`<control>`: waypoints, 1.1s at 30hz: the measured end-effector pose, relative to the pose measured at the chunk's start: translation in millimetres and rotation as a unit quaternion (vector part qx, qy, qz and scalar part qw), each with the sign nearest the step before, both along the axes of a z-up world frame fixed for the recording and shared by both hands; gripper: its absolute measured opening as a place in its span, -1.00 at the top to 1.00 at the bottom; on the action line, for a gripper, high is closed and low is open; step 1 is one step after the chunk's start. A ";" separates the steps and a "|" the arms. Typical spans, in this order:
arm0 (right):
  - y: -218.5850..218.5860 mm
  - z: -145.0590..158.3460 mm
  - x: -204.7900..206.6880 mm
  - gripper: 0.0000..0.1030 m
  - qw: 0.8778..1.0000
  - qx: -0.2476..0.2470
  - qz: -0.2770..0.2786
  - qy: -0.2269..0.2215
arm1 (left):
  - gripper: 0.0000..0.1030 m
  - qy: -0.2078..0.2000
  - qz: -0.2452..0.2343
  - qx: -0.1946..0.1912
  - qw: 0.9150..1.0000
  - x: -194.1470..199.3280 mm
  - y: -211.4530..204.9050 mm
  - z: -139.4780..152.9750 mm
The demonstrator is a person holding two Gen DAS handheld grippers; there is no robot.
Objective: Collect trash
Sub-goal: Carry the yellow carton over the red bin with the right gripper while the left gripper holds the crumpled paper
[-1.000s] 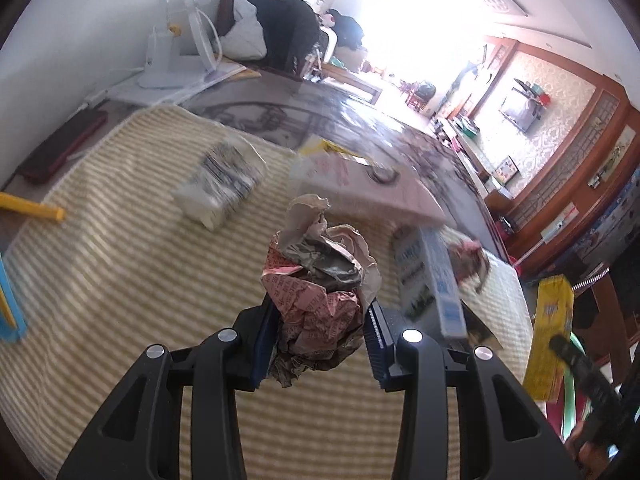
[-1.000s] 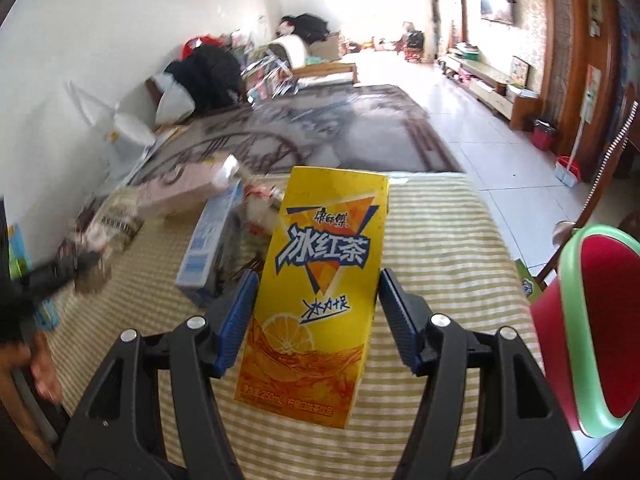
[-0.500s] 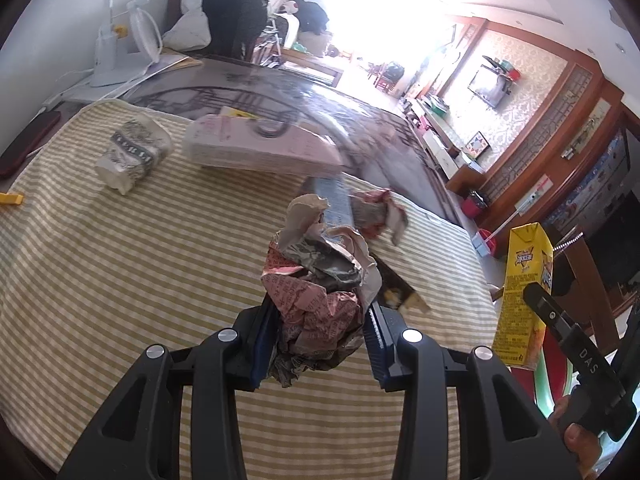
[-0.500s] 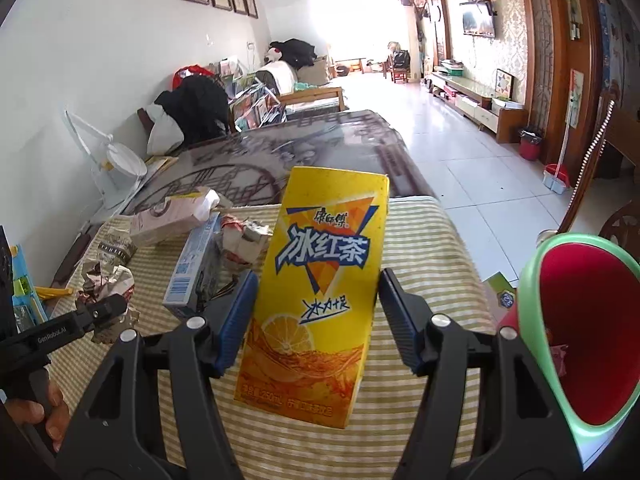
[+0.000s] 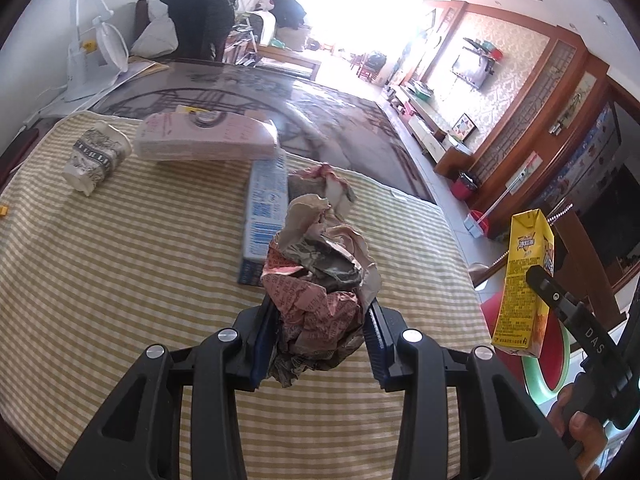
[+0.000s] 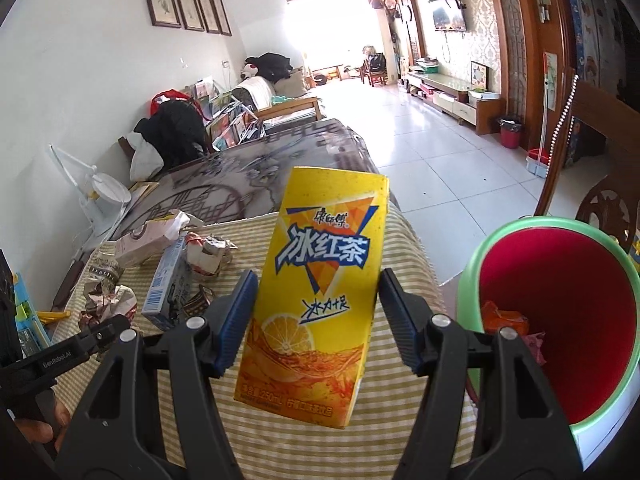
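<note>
My left gripper (image 5: 320,336) is shut on a crumpled paper wad (image 5: 320,280), pink and grey, held above the striped table cloth (image 5: 120,280). My right gripper (image 6: 316,320) is shut on a yellow drink carton (image 6: 320,292), lifted near the table's right edge. That carton (image 5: 524,280) also shows at the right of the left wrist view. The crumpled wad (image 6: 106,300) appears at the left of the right wrist view. A green-rimmed red trash bin (image 6: 560,320) stands beside the table on the right, with wrappers inside.
On the cloth lie a blue-white box (image 5: 264,208), a pink carton (image 5: 204,140), a crushed paper cup (image 5: 96,156) and another crumpled wrapper (image 5: 324,184). A white desk fan (image 5: 96,52) stands at the far left. A wooden chair (image 6: 600,168) is behind the bin.
Both grippers have swung rightwards with their loads. The trash bin has come fuller into the right wrist view, and the table items have slid left and farther away.
</note>
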State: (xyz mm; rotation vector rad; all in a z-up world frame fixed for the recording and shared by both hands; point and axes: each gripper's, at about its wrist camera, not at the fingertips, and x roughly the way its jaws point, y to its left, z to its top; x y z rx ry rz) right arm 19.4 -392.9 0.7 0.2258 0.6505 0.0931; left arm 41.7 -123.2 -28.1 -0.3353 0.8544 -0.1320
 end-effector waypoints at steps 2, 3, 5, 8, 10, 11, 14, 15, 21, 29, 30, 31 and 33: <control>-5.3 -0.4 -1.6 -0.18 1.000 0.001 -0.003 -0.001 | 0.29 0.001 -0.005 0.001 1.000 -0.5 -5.0 0.0; -7.6 -0.5 -2.5 -0.18 1.000 0.000 -0.005 -0.001 | 0.29 0.002 -0.007 0.001 1.000 0.0 -7.6 0.4; -13.6 -1.0 -4.2 -0.18 1.000 -0.002 -0.011 -0.002 | 0.29 0.002 -0.012 0.004 1.000 -0.6 -14.3 1.3; -22.7 -2.2 -5.6 -0.18 1.000 0.003 -0.021 0.000 | 0.29 0.002 -0.021 0.007 1.000 -1.8 -24.5 2.7; -30.1 -4.2 -6.4 -0.18 1.000 0.008 -0.028 0.003 | 0.29 0.002 -0.027 0.009 1.000 -1.9 -30.3 2.8; -33.0 -5.1 -6.4 -0.18 0.999 0.010 -0.031 0.004 | 0.29 0.003 -0.029 0.010 1.000 -2.1 -33.6 2.9; -42.8 -7.2 -7.4 -0.18 0.999 0.017 -0.040 0.007 | 0.29 0.005 -0.037 0.012 0.999 -2.4 -42.7 2.5; -45.7 -7.1 -8.2 -0.18 0.999 0.018 -0.042 0.007 | 0.29 0.006 -0.040 0.013 0.999 -2.6 -44.8 2.4; -58.3 -8.0 -10.2 -0.18 0.998 0.030 -0.056 0.009 | 0.29 0.008 -0.054 0.020 0.998 -1.6 -58.8 1.6; -80.0 -7.1 -14.6 -0.18 0.996 0.033 -0.079 0.006 | 0.29 0.007 -0.077 0.029 0.997 -2.0 -81.2 4.3; -82.3 -7.1 -14.8 -0.18 0.996 0.031 -0.082 0.006 | 0.29 0.007 -0.079 0.030 0.996 -2.1 -84.0 4.4; -86.8 -7.2 -15.1 -0.18 0.996 0.029 -0.089 0.006 | 0.29 0.006 -0.083 0.031 0.996 -1.7 -88.0 4.5; -95.2 -7.4 -16.6 -0.18 0.995 0.031 -0.100 0.005 | 0.29 0.006 -0.089 0.033 0.995 -1.9 -95.0 5.3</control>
